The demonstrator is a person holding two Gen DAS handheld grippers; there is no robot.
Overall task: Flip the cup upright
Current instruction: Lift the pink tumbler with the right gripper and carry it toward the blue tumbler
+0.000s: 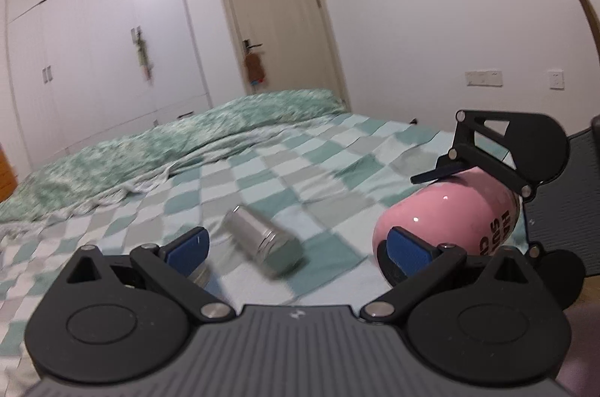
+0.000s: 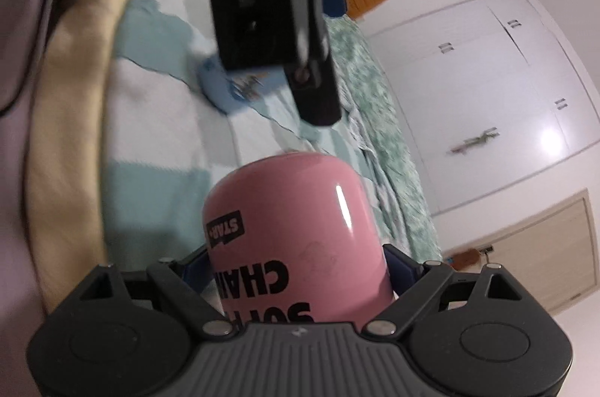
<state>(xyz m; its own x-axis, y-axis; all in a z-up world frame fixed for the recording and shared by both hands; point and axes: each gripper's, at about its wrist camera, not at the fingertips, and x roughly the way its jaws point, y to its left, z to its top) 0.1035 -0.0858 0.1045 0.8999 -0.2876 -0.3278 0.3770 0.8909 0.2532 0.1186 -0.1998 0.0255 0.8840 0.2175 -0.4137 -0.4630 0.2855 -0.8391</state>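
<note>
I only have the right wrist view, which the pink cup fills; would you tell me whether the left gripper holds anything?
Observer: No, the left gripper is open and empty.
Operator: Thank you. What lies ahead of it?
Observer: A silver container lies on its side on the checked bedspread.
Operator: How does the pink cup look from that side?
Observer: The pink cup is tipped nearly sideways, with its rounded end towards the silver container.
</note>
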